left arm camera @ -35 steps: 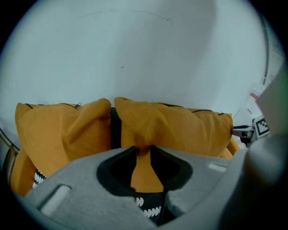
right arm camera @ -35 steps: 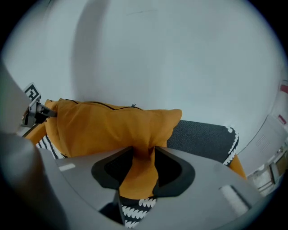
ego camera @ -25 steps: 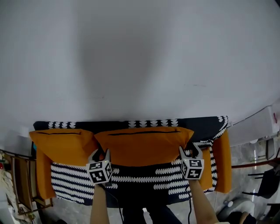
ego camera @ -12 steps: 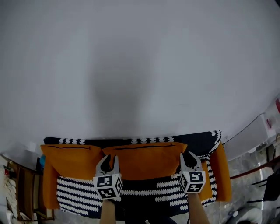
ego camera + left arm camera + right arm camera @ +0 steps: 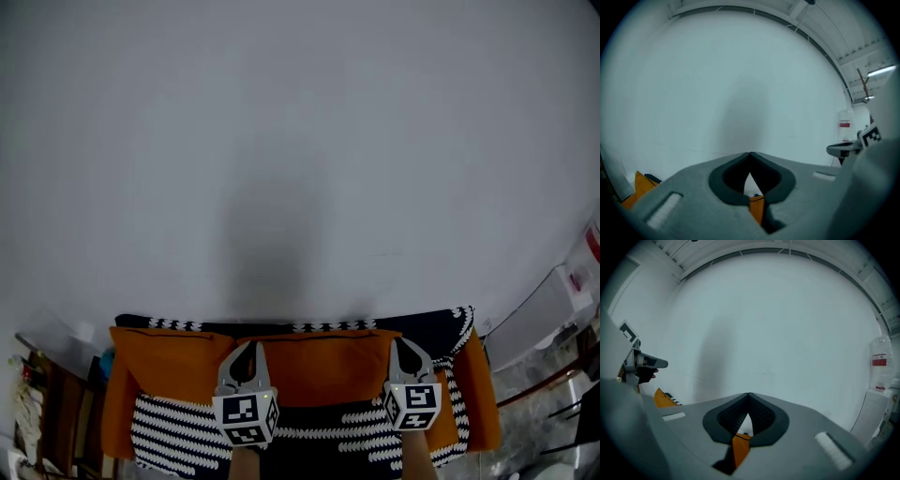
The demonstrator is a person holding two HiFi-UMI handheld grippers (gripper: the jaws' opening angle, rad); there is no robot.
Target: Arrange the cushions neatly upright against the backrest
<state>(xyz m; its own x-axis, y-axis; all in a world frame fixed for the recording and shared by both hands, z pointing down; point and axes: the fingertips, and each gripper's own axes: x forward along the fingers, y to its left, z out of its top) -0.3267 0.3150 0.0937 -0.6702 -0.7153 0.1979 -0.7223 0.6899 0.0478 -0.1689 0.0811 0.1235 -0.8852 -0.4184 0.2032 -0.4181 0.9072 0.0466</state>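
Observation:
Two orange cushions, one at the left [image 5: 173, 361] and one in the middle [image 5: 319, 361], stand upright against the backrest of a sofa [image 5: 441, 323] draped in a black-and-white patterned throw. My left gripper [image 5: 249, 345] hovers in front of the middle cushion's left end, and my right gripper [image 5: 403, 341] in front of its right end. Both have just been closing and are shut with nothing between the jaws. In the left gripper view the tips [image 5: 750, 153] meet, with orange fabric [image 5: 757, 208] below. The right gripper view shows its tips [image 5: 748, 393] shut too.
A plain white wall [image 5: 300, 141] rises behind the sofa. Orange sofa arms stand at the left [image 5: 117, 412] and right [image 5: 480, 389]. Wooden furniture [image 5: 52, 412] is at the far left, a white unit [image 5: 553, 305] at the right, and a bottle [image 5: 880, 363] on the wall.
Both grippers have lifted away from the middle cushion's lower corners and their jaws have gone from open to shut. The head view has tilted up towards the wall.

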